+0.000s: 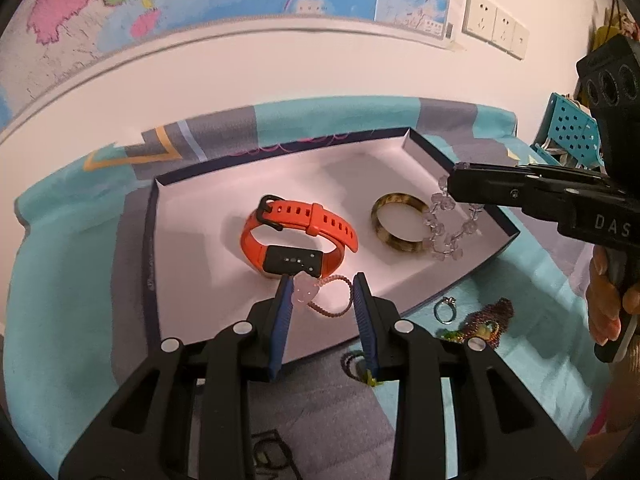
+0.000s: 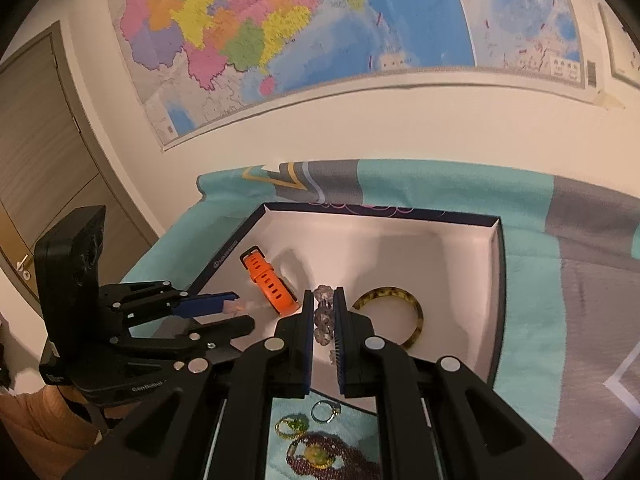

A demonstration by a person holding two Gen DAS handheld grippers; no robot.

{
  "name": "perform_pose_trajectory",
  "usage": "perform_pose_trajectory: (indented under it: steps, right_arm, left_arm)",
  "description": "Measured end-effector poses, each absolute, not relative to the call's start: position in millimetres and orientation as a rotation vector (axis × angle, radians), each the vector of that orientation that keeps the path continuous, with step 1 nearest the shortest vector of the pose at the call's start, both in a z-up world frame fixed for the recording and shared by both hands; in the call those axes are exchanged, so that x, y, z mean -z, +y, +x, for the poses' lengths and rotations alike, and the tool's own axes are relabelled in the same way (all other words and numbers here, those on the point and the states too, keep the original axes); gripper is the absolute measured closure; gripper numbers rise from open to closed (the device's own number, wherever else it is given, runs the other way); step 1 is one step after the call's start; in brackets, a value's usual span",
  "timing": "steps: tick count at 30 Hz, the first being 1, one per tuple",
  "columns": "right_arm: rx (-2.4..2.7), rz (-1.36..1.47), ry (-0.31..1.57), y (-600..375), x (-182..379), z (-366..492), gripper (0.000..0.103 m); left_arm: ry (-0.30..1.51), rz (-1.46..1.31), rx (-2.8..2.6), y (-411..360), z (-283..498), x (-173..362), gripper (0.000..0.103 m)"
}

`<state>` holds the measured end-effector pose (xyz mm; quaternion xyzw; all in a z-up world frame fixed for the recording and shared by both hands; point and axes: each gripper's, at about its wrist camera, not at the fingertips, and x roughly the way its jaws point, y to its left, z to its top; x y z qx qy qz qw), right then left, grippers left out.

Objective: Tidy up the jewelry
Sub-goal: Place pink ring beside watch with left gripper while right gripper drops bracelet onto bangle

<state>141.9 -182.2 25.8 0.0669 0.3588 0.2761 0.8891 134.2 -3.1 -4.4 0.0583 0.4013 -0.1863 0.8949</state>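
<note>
Both two-finger tongs are held over a shallow white-lined box with dark blue walls [image 1: 154, 216], which sits on a teal and grey patterned cloth [image 1: 60, 280]. The left gripper [image 1: 322, 286] is seen with its blue ribbed fingers [image 1: 282, 320] parted only partway; a pale pink bead bracelet on a thin coiled cord [image 1: 320, 294] lies between them, its pink charm touching the left pad, but whether the pads actually pinch it cannot be told, since part of the cord is hidden behind the fingers. The right gripper [image 2: 323, 304] is pressed together on a clear faceted crystal bead bracelet [image 2: 323, 316], most of which is covered by the pads in the right wrist view; in the left wrist view its loop hangs below the black jaw tip.

Inside the box, an orange silicone watch with a black face [image 1: 296, 236] rests near the middle, and a mottled yellow-brown bangle [image 1: 398, 222] lies just beside the crystal beads. In the right wrist view the watch is partly blocked by the fingers.

On the cloth near the front wall of the box, a small silver ring [image 1: 444, 312] is visible, along with a dark purple beaded necklace with a yellow-green pendant [image 2: 320, 454] and a small green and gold ring [image 2: 290, 428]; these are blurred and partly cut off by the gripper bodies. A hand [image 1: 608, 300] on the right handle is only partly in frame
</note>
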Motion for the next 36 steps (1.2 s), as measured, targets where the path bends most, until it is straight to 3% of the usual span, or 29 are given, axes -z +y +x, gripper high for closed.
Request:
perform_pose_trajectory:
  steps: [14, 20, 27, 36]
  right_arm:
    - [-0.536, 0.145, 0.822, -182.4, -4.4, 167.3, 0.092]
    - [-0.5, 0.139, 0.835, -187.2, -0.7, 168.7, 0.092]
    - [-0.487, 0.113, 0.794, -194.4, -9.4, 150.1, 0.076]
    - [-0.535, 0.018, 0.771, -199.4, -8.9, 94.6, 0.075]
  left_arm:
    - [0.923, 0.094, 0.381, -12.7, 159.5, 28.4, 0.071]
    - [0.922, 0.099, 0.376, -15.7, 159.2, 27.9, 0.065]
    - [0.852, 0.09, 0.365, -5.8, 140.5, 9.6, 0.056]
    - [0.802, 0.087, 0.384, 6.8, 104.7, -3.0, 0.055]
